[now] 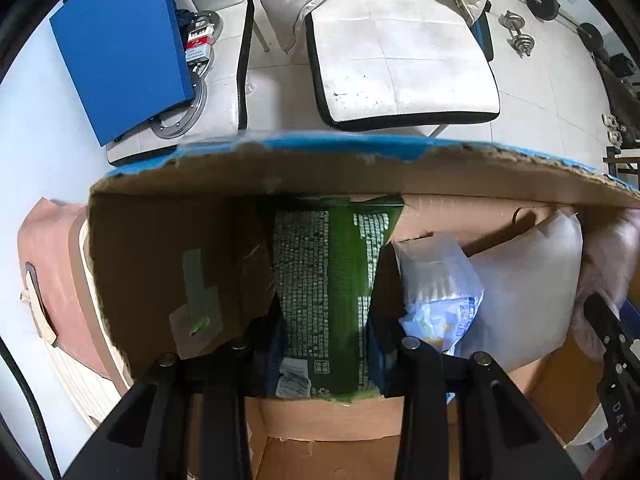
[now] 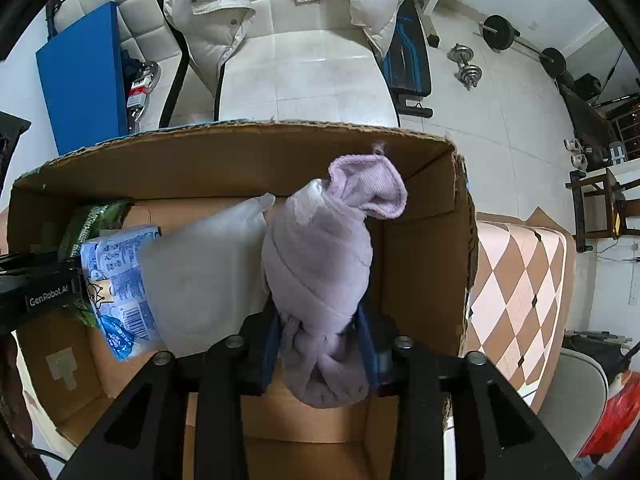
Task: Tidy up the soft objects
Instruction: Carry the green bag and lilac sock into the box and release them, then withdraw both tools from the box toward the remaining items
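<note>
Right gripper is clamped low on the squishy, light lavender sock bundle near the cardboard box right wall, while left gripper pinches the floppy green packet by its bottom edge.

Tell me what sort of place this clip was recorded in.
Probably a room in a home, partly used for exercise. Dumbbells and barbell plates lie on the tiled floor, a white padded jacket is draped over a chair, and a cardboard box holds soft household items.
</note>
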Tool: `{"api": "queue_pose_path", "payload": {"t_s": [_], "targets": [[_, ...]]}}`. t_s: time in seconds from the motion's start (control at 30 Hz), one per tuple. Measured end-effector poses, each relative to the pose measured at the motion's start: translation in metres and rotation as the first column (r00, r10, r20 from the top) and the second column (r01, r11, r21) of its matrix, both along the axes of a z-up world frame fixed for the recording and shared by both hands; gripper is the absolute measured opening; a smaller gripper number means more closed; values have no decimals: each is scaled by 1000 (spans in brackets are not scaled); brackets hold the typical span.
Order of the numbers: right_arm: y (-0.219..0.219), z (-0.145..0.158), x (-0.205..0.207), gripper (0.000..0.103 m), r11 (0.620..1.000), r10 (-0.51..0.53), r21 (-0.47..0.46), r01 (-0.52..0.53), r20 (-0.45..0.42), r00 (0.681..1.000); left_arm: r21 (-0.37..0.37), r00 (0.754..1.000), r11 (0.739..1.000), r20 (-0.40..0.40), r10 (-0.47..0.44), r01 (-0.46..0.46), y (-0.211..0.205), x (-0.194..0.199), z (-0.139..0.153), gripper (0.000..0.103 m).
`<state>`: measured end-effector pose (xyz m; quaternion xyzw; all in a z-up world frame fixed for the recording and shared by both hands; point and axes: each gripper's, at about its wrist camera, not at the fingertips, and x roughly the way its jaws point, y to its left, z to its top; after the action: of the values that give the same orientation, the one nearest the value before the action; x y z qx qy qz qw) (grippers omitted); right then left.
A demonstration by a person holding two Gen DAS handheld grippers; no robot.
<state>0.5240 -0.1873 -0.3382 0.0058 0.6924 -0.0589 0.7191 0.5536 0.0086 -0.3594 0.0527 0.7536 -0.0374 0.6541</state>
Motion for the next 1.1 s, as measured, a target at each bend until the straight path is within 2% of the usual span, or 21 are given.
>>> {"api": "queue_pose_path", "payload": {"t_s": [0.07,0.1,0.13,0.2,0.27,0.37,0.43,0.5,0.6,0.93,1.1], "targets": [[1,2,0,52,1000,9,-12,-9,-2,1000,-10,1000,1000,-20,8,-8,1,1,1,34],[1,4,0,63,1000,8,-17,-8,3,1000,-24,1000,1000,-25,19,-20,3,-1,5,35],[0,7,-1,67,1000,5,-11,-5,9,1000,-36,999,999,-24,30,-31,5,0,7,38],[-4,15,-3,68,999,-21,25,20,18,1000,-69,999,996,-11,48,-48,8,-2,19,49],[-6,21,-5,71,998,-29,51,28,21,999,-93,998,994,29,53,-51,10,-5,36,68],[-1,35,-14,79,998,-12,61,10,34,999,-104,993,994,104,54,-43,16,-12,63,86],[3,43,-22,89,998,8,60,-10,37,999,-103,987,994,151,49,-34,19,-22,80,95],[10,51,-33,97,997,30,64,-33,43,999,-108,982,994,180,51,-31,23,-31,91,96],[16,60,-48,103,997,37,68,-40,51,998,-135,976,990,207,69,-42,30,-48,106,97],[24,103,-95,103,996,-16,93,2,150,988,-94,942,996,334,25,7,34,-103,156,97],[35,128,-118,103,995,0,103,-20,187,982,-117,935,993,353,26,17,35,-124,177,97]]}}
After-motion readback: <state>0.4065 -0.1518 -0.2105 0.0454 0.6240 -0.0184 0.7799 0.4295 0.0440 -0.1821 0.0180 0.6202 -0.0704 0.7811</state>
